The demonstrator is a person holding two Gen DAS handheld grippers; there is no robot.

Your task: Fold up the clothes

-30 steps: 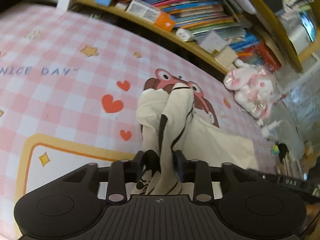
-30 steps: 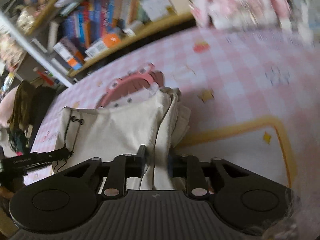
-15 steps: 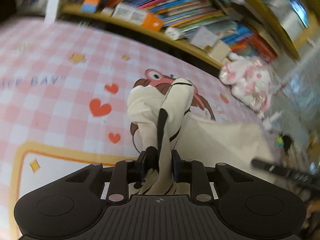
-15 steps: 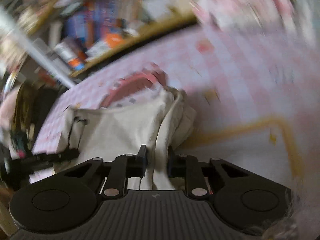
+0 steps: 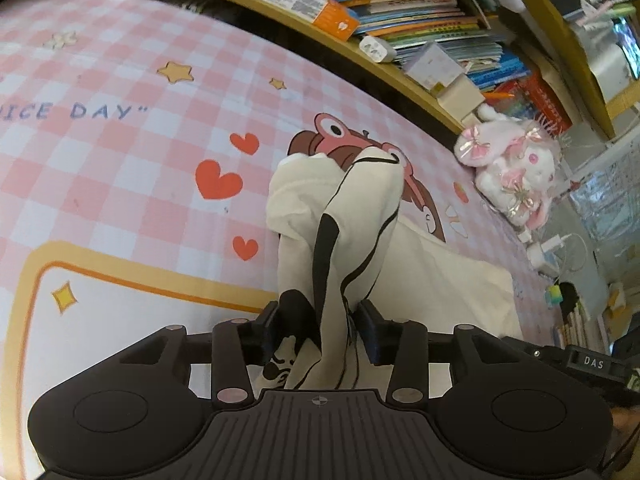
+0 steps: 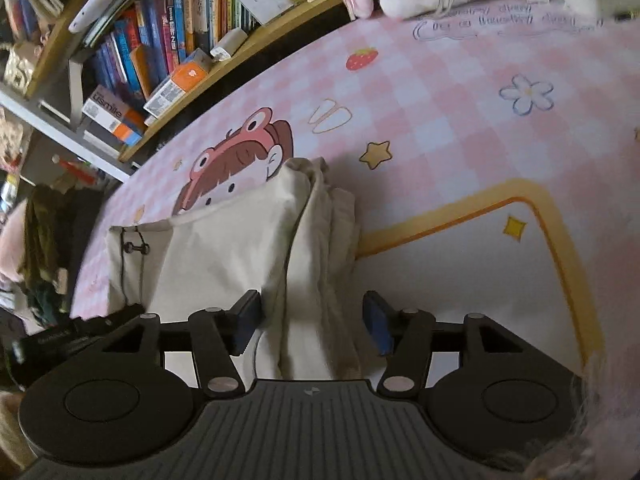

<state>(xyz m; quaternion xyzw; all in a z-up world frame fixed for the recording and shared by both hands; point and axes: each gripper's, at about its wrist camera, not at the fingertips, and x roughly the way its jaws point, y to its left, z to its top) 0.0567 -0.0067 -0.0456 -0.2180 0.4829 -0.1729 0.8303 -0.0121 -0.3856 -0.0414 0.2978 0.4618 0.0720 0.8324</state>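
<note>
A cream garment (image 5: 360, 200) with black trim lies partly folded on the pink checked mat (image 5: 120, 184). One bunched end of it runs up between the fingers of my left gripper (image 5: 324, 312), whose jaws are opening and look loose around the cloth. In the right wrist view the same garment (image 6: 224, 248) shows a flat panel with a black drawstring at the left. Its folded edge lies between the fingers of my right gripper (image 6: 312, 308). Those jaws are opening too, and the pads (image 6: 374, 320) stand off the cloth.
A wooden shelf with books (image 5: 420, 12) runs along the far edge of the mat. A pink and white plush toy (image 5: 516, 176) sits at the right end, with chargers and cables beside it. Dark clothes (image 6: 44, 240) are piled off the mat's left side.
Half a second ago both grippers pinched the cloth narrowly. Now both pairs of fingers stand wider apart and the cloth between them has spread. The right view was blurred and is now steady.
</note>
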